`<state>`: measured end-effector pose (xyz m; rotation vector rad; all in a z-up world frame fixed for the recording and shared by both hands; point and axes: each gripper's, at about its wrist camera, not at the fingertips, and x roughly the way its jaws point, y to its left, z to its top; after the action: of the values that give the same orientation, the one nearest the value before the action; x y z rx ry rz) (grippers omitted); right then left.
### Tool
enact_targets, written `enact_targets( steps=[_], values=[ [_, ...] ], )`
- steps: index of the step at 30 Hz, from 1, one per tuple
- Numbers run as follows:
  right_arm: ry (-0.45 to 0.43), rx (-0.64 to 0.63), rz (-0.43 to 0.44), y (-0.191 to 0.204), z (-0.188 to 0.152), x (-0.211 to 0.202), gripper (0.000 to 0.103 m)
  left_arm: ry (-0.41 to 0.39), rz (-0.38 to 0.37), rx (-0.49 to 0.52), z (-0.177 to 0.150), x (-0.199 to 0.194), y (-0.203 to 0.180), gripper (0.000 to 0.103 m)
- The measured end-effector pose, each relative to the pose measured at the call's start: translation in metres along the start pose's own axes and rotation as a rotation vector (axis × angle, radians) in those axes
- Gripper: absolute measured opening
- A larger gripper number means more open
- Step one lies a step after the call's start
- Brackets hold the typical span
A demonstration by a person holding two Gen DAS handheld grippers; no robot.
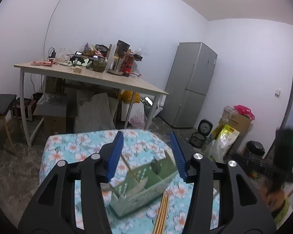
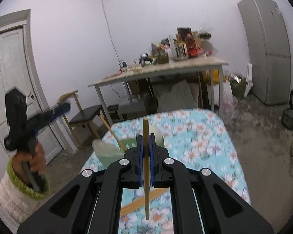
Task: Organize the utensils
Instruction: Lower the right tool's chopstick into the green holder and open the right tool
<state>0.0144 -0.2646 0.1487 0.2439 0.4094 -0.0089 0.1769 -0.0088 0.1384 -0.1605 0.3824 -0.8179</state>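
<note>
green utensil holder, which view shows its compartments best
The left wrist view: the green utensil holder sits close between the open left tongs, its dividers visible. In the right wrist view the right tongs, shut on a chopstick, hide most of it.

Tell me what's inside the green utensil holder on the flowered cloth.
One wooden chopstick leans in the green utensil holder, and a pale spoon-like piece rests at one end. The compartment bottoms are hidden by its walls and the left gripper.
</note>
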Motion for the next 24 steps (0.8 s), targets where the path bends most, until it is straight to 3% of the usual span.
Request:
enact_targets(
  steps=[11,15,24],
  values=[
    [-0.192,-0.105,0.062,0.032,0.079,-0.009,0.006,0.078,-0.001,-0.025,-0.056,-0.038,0.007,0.081],
    [-0.23,-0.13,0.096,0.043,0.102,0.006,0.006,0.128,0.021,-0.032,-0.08,-0.04,0.008,0.084],
    [-0.169,-0.194,0.127,0.068,0.108,0.07,0.006,0.246,0.038,-0.085,-0.122,-0.024,0.015,0.086]
  ],
)
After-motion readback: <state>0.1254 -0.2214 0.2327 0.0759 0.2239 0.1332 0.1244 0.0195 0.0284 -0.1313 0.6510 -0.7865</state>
